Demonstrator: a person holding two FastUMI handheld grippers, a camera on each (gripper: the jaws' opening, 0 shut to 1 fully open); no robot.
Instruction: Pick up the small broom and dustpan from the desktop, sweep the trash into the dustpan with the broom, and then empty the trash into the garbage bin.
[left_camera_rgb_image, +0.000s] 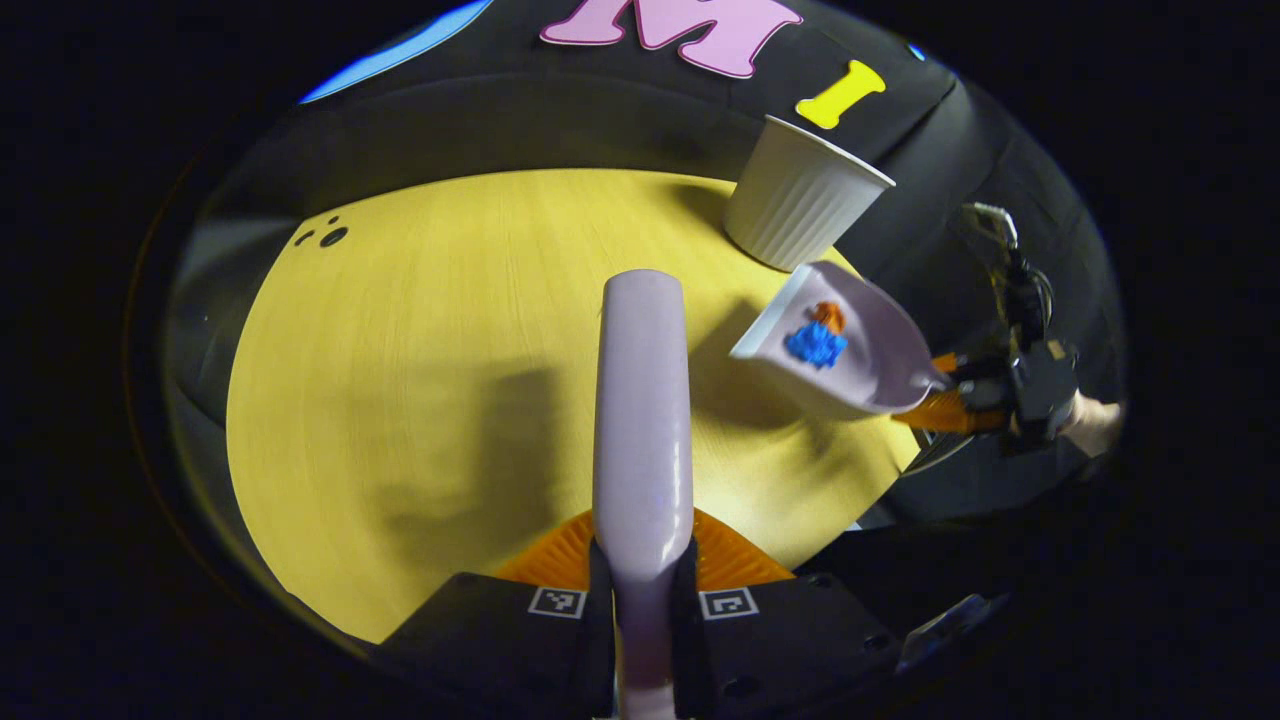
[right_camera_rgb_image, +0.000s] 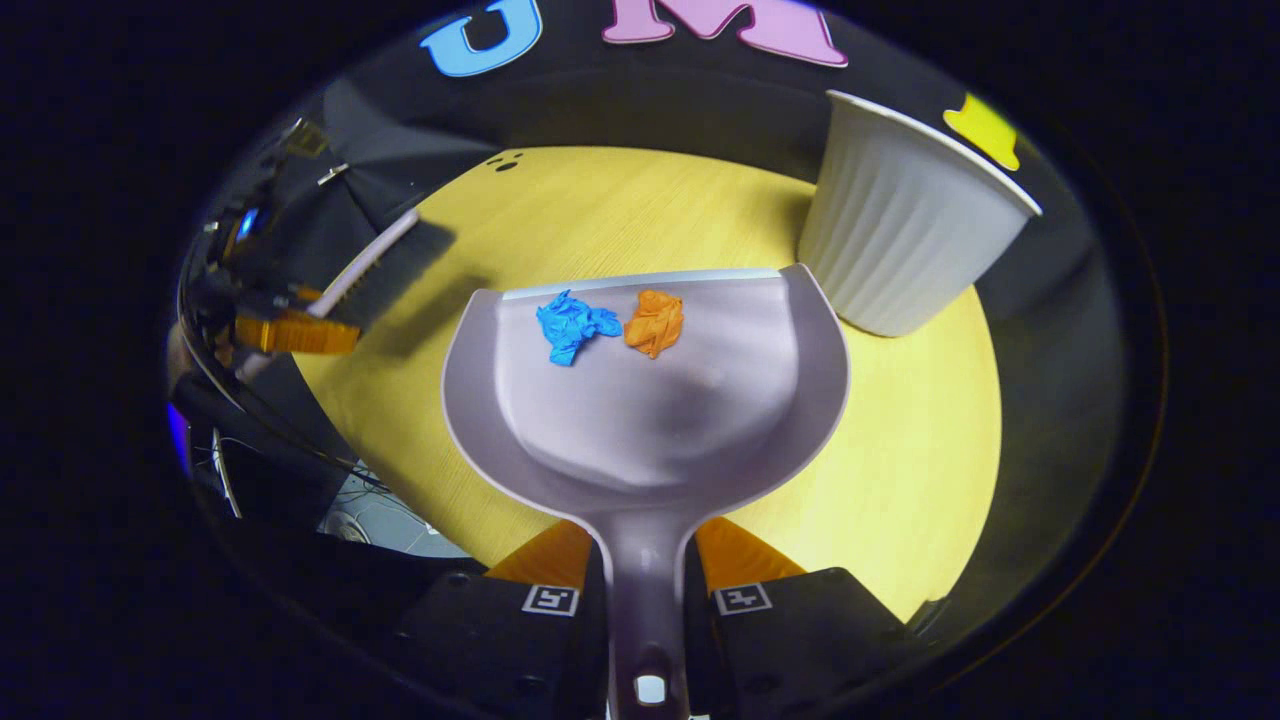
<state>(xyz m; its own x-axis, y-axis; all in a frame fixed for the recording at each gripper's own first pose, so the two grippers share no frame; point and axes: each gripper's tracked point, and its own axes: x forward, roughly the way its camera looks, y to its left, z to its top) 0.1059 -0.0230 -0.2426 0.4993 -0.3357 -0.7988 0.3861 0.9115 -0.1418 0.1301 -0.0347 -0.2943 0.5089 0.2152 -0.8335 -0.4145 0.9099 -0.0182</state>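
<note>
Dustpan (right_camera_rgb_image: 650, 400), pale lilac with a scooped bowl, hangs above the yellow desktop (right_camera_rgb_image: 900, 440) just beside the ribbed white garbage bin (right_camera_rgb_image: 900, 230), carrying a blue scrap (right_camera_rgb_image: 572, 325) and an orange scrap (right_camera_rgb_image: 655, 322). Right gripper (right_camera_rgb_image: 648, 590) pinches its handle; left gripper (left_camera_rgb_image: 640, 590) clamps the broom (left_camera_rgb_image: 642, 420). No legible brand.

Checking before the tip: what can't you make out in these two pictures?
- Garbage bin inside: both views look at its outer wall.
- Broom bristles, left gripper view: behind the handle.
- Dustpan handle end, right gripper view: cut off at the bottom edge.
</note>
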